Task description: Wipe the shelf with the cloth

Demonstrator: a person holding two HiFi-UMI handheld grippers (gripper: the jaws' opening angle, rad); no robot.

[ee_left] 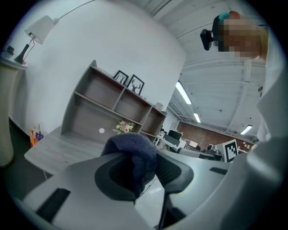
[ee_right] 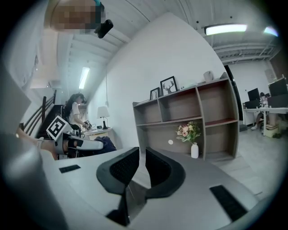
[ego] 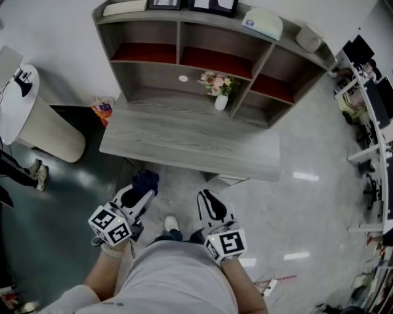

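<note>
Closest to you, your left tongs (ego: 142, 194) are clamped on a dark blue fleecy cloth (ego: 145, 181). In the left gripper view the cloth (ee_left: 133, 146) bulges up over both jaws and fills the gap between them. Your right tongs (ego: 206, 197) sit just beside the left ones, level with them. Their jaws are drawn all but together, with only a thin slit between them and nothing in it. Both pairs hang over the pale glossy floor (ego: 295, 202), short of the front edge of the long grey wood-grain bench (ego: 184, 144) and not touching it.

At the back of that bench stands the grey wooden shelf unit with red-lined upper compartments (ego: 147, 73) — well apart from the cloth. In its middle lower bay, near the right-hand upright, a small white vase (ego: 221, 102) stands upright with pink and cream flowers (ego: 216, 82). To the left of it, on the back panel, is a small white round mark (ego: 183, 78) — possibly a sticker, too small to tell. On the top board are two dark picture frames (ego: 164, 3) and, further right, a pale rounded box (ego: 263, 23).
</note>
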